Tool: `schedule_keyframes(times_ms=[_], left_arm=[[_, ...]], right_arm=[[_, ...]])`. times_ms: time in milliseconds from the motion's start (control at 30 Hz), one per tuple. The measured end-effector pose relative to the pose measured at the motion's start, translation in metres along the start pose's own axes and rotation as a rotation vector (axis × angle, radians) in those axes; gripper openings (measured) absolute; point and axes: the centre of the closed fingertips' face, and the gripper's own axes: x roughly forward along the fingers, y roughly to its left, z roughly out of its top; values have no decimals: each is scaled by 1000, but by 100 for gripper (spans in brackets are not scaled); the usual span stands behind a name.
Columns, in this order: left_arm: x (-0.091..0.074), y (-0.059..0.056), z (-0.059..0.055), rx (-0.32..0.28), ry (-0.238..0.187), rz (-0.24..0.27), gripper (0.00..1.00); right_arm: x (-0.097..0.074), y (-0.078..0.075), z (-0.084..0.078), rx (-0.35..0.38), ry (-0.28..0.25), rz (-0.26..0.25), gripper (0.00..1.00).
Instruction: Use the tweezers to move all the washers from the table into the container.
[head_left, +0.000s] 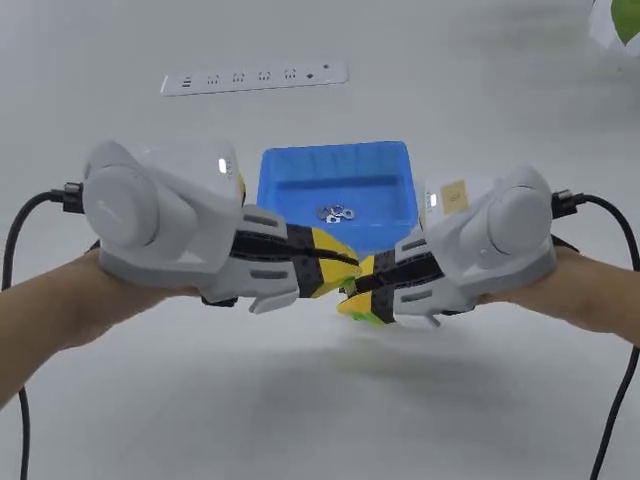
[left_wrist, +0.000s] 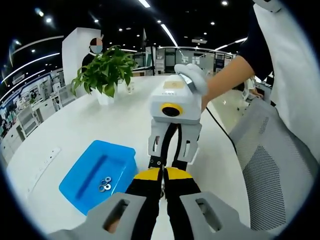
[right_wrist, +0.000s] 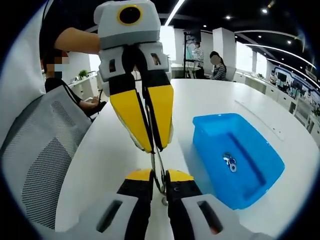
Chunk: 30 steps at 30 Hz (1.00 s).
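A blue container (head_left: 300, 170) stands on the white table and holds several washers (head_left: 337, 212); the same container (left_wrist: 85, 175) and washers (left_wrist: 104, 184) appear in the left gripper view. The two grippers face each other tip to tip in front of it. My left gripper (head_left: 343, 268) comes in from the left, my right gripper (head_left: 357, 300) from the right. In the right gripper view thin metal tweezers (right_wrist: 156, 150) run between my right gripper's (right_wrist: 159, 176) yellow jaws and up between the left gripper's (right_wrist: 152, 132) jaws. Both grippers look shut on the tweezers.
A white power strip (head_left: 255, 77) lies at the far side of the table. A potted plant (left_wrist: 105, 70) stands further along the table. A grey mesh chair (left_wrist: 270, 170) is beside the table. People sit in the background (right_wrist: 216, 65).
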Motion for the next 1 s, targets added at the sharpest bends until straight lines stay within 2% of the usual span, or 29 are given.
schedule_keyframes(times_ms=[167, 233, 267, 367, 400, 500, 600, 767, 867, 1000], left_arm=[[2, 0, 1, 0, 8, 18, 6], [2, 2, 0, -31, 14, 34, 7], [3, 2, -2, -70, 20, 40, 7], [4, 4, -6, -59, 34, 56, 16], [3, 4, -5, -66, 26, 56, 19], [1, 4, 1, -66, -1, 62, 19], [-3, 9, 3, -81, -18, 81, 23], [-15, 13, 0, -77, -16, 121, 25], [-28, 13, 3, -112, -50, 149, 26], [-44, 10, 2, -118, -59, 183, 27]], right_arm=[[0, -2, -1, -11, 5, -12, 10], [0, -3, -1, -10, 4, -20, 10], [0, -2, -1, -11, 2, -24, 10], [0, -1, 1, -7, -12, -30, 10], [0, -1, 2, -7, -15, -33, 10], [0, -2, 4, 0, -24, -44, 10], [-3, -3, 8, 6, -33, -53, 10], [-9, -5, 15, 25, -55, -65, 10], [-9, -3, 17, 22, -50, -65, 10], [-11, 0, 25, 22, -50, -64, 10]])
